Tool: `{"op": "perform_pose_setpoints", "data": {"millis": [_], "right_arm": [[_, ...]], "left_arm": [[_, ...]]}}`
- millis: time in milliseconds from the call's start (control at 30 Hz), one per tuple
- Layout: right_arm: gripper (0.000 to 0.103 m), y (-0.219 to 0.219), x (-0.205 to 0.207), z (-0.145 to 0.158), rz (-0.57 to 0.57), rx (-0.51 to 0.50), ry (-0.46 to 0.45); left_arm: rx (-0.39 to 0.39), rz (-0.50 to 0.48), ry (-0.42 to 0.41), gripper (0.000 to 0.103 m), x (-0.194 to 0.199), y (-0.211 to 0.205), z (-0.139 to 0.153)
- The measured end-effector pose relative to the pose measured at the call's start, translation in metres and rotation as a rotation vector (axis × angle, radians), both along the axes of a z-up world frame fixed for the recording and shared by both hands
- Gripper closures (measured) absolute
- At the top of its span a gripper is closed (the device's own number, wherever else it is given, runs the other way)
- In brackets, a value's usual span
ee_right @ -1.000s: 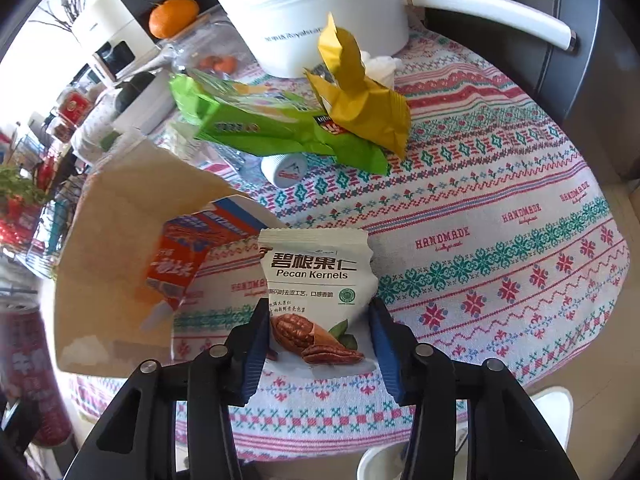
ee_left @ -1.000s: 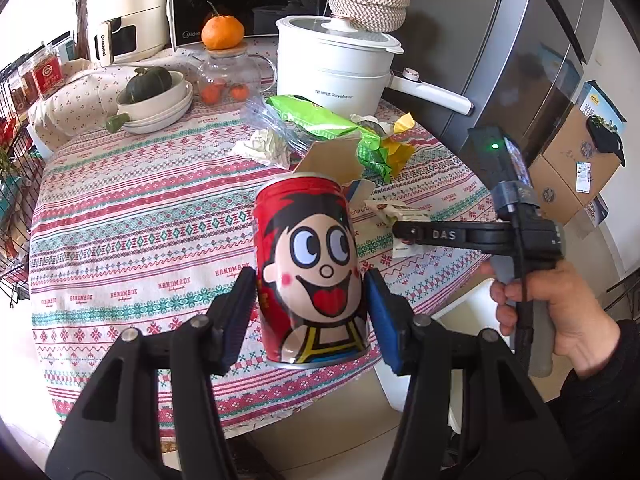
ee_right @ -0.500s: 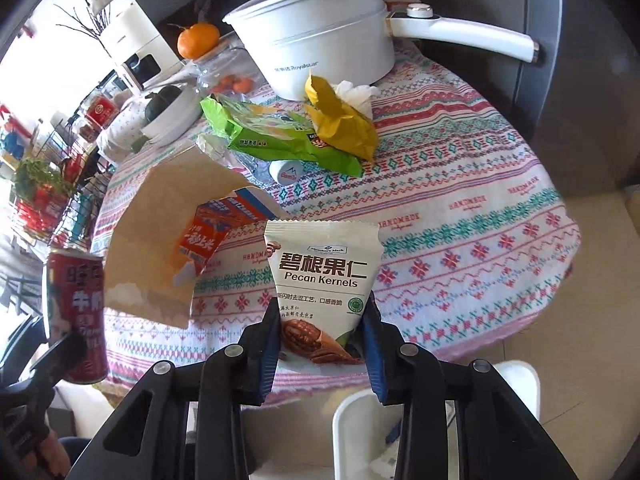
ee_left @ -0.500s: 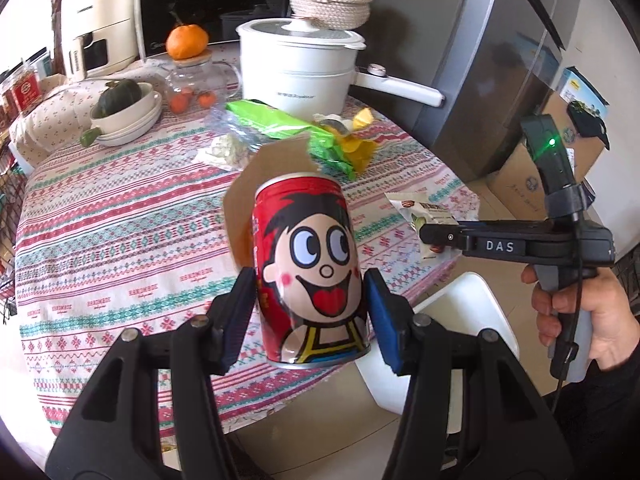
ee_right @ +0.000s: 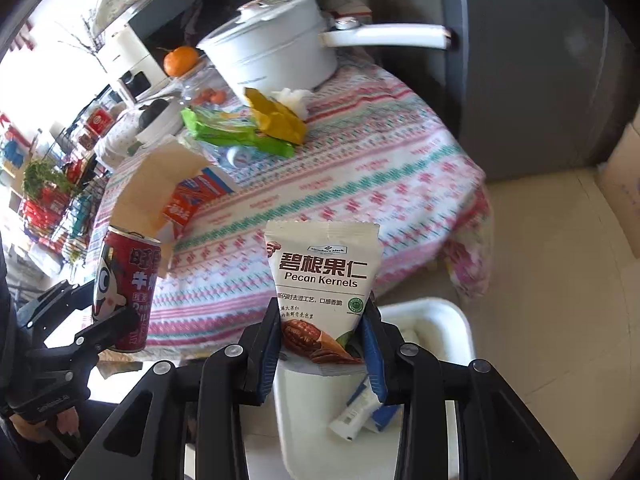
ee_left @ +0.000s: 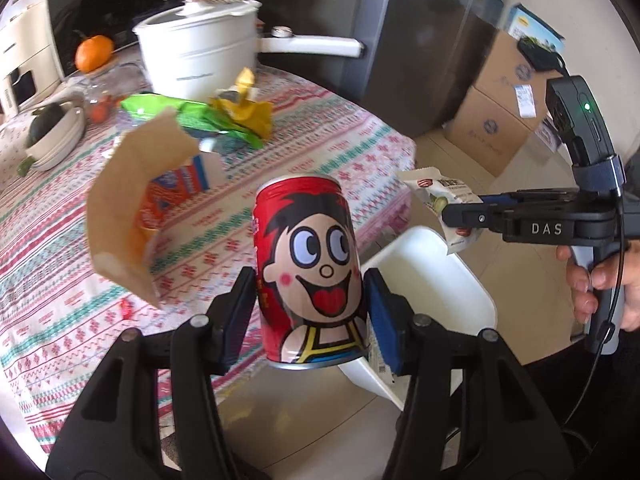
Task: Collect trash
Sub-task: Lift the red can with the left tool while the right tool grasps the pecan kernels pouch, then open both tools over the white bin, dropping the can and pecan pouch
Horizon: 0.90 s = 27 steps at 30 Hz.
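Two grippers are in use, each clamped on one piece of trash. Left gripper (ee_left: 308, 316): its blue pads press both sides of a red drink can (ee_left: 310, 272) with a cartoon face, held upright and clear of the table edge. Right gripper (ee_right: 322, 344): its jaws have just been closing and now pinch the lower part of a white pecan kernel packet (ee_right: 324, 280), which stands upright between the pads (printed side toward the camera). Directly below the packet sits a white bin (ee_right: 448, 316) on the floor beside the table, already holding a small white and blue wrapper (ee_right: 360, 416). In the left wrist view the same bin (ee_left: 424, 264) lies just behind the can, and a hand (ee_left: 600, 280) grips the right gripper's handle at the right edge. On the table (ee_right: 360, 168), covered with a patterned cloth, remaining litter includes an open brown carton (ee_left: 124, 204) with an orange and blue box (ee_left: 176, 184) inside, a green wrapper (ee_left: 192, 114) and a crumpled yellow wrapper (ee_left: 248, 108) lying against it. Further back stand a white pot (ee_left: 196, 60) with a long handle, an orange (ee_left: 94, 54) and a stack of white bowls (ee_left: 52, 136).
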State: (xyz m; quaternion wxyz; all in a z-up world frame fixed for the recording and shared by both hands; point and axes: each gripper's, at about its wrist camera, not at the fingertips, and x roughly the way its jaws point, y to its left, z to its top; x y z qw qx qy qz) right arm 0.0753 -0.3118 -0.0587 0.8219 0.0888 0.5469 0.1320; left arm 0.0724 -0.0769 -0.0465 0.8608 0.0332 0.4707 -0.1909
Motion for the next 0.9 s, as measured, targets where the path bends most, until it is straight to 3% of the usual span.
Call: {"op": "perform_pose_setpoints", "data": {"millis": [400,600,900], "right_arm": [[0.065,-0.058,-0.037,-0.044,-0.051,-0.046,0.134],[0.065,-0.069,-0.046,-0.068,-0.055,-0.066,0.204],[0.065,-0.072,-0.053,-0.077,-0.05,-0.082,0.231]], "left_arm": [[0.076,-0.143,0.111,0.047,-0.013,-0.065,-0.046],[0.112,-0.18,0.189,0.047,-0.017,-0.089,-0.082],[0.145,-0.249,0.211,0.046,-0.023,-0.113,-0.105]]}}
